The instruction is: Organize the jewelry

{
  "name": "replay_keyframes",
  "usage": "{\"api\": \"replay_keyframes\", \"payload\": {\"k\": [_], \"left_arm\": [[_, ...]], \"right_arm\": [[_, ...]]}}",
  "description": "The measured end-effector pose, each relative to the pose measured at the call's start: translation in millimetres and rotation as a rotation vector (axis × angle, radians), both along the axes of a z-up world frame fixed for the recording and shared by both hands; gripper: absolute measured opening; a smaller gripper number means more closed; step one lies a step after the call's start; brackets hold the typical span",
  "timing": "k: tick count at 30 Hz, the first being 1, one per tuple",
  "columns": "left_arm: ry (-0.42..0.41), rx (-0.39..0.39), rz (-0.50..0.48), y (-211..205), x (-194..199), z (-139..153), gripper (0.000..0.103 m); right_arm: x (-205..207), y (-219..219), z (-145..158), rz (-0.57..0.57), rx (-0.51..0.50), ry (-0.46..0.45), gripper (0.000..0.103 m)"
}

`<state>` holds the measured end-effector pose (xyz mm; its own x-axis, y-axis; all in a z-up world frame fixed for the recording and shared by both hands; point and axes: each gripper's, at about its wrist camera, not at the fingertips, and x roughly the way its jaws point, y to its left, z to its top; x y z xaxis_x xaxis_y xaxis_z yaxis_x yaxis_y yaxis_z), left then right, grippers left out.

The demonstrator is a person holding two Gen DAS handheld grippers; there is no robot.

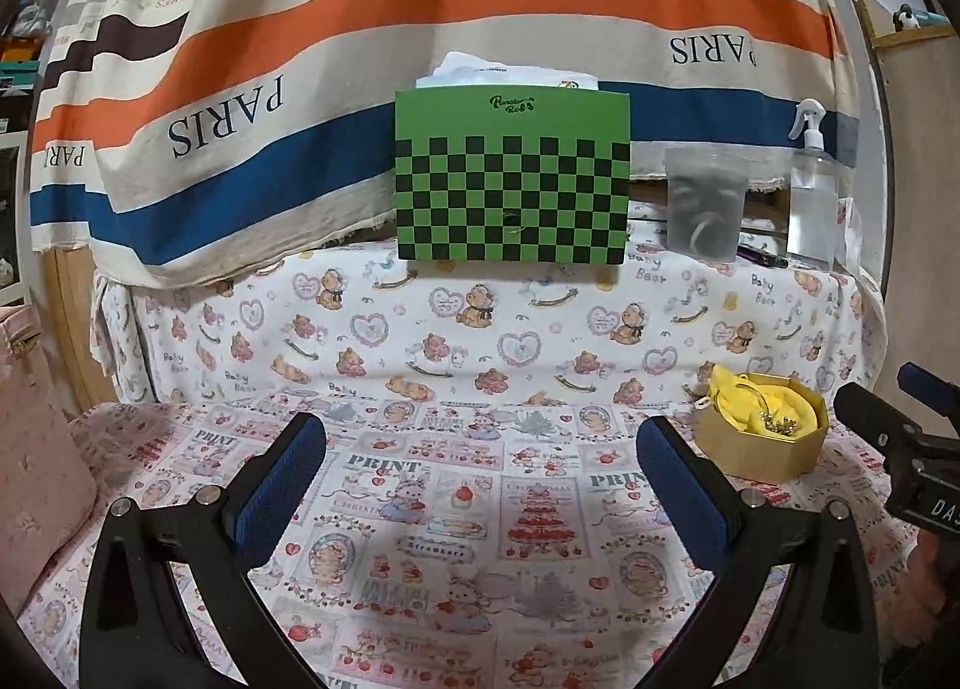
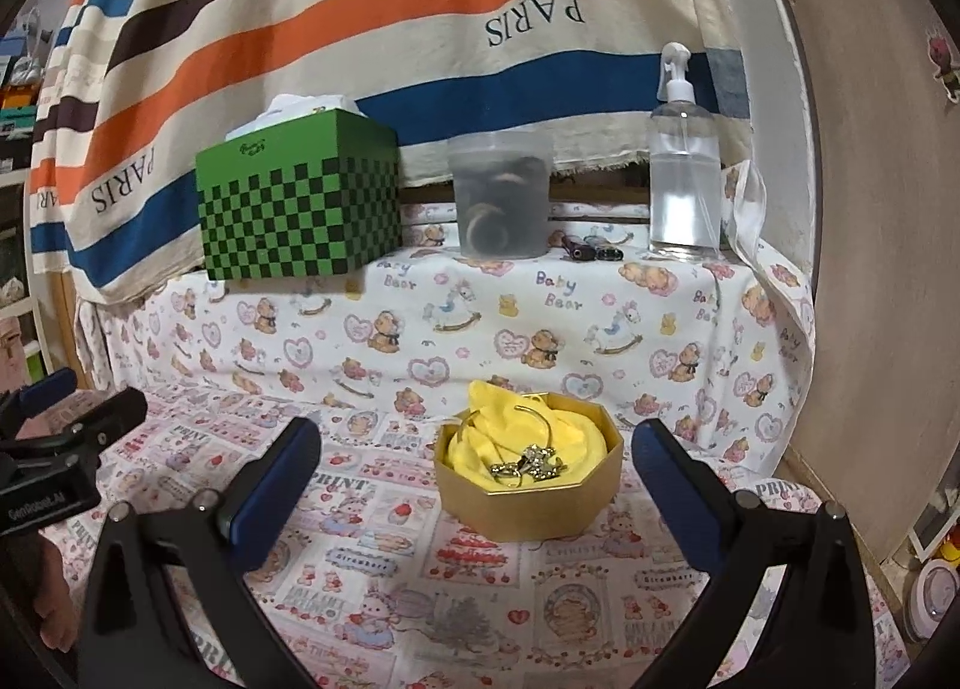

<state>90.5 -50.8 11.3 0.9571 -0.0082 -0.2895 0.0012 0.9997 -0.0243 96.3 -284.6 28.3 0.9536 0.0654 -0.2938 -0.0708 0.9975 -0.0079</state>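
A gold octagonal box (image 2: 528,500) lined with yellow cloth sits on the patterned tablecloth. Several pieces of jewelry (image 2: 531,464) lie in it, with thin hoops above them. In the right wrist view my right gripper (image 2: 477,485) is open and empty, its blue pads either side of the box and short of it. In the left wrist view the box (image 1: 759,446) is to the right. My left gripper (image 1: 480,479) is open and empty over bare cloth. The right gripper shows at the right edge (image 1: 900,437).
On the raised shelf stand a green checkered tissue box (image 2: 300,197), a cloudy plastic container (image 2: 501,197) and a clear spray bottle (image 2: 684,167). Two small dark objects (image 2: 591,251) lie between them. A striped cloth hangs behind. A pink bag (image 1: 36,449) is at left.
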Motion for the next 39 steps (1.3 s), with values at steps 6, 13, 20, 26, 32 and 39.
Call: {"api": "replay_keyframes", "payload": {"k": [6,13,20,26,32,39], "left_arm": [[0.003,0.0,0.01,1.6,0.3,-0.3,0.103],[0.015,-0.002,0.009,2.5,3.1,-1.1,0.103],[0.016,-0.001,0.011,1.7,3.7,-1.7,0.103],[0.018,0.0,0.011,2.6,3.8,-2.1,0.103],[0.018,0.001,0.01,2.8,4.3,-2.5,0.103],[0.028,-0.002,0.016,4.5,4.8,-2.9,0.103]], "right_arm": [[-0.3,0.9,0.0,0.002,-0.005,0.0,0.103],[-0.3,0.9,0.0,0.003,-0.008,0.001,0.103],[0.2,0.9,-0.6,0.002,-0.008,0.001,0.103],[0.2,0.9,-0.6,0.001,-0.008,0.002,0.103],[0.3,0.8,-0.5,0.002,-0.008,0.002,0.103],[0.3,0.5,-0.6,0.002,-0.008,0.002,0.103]]}}
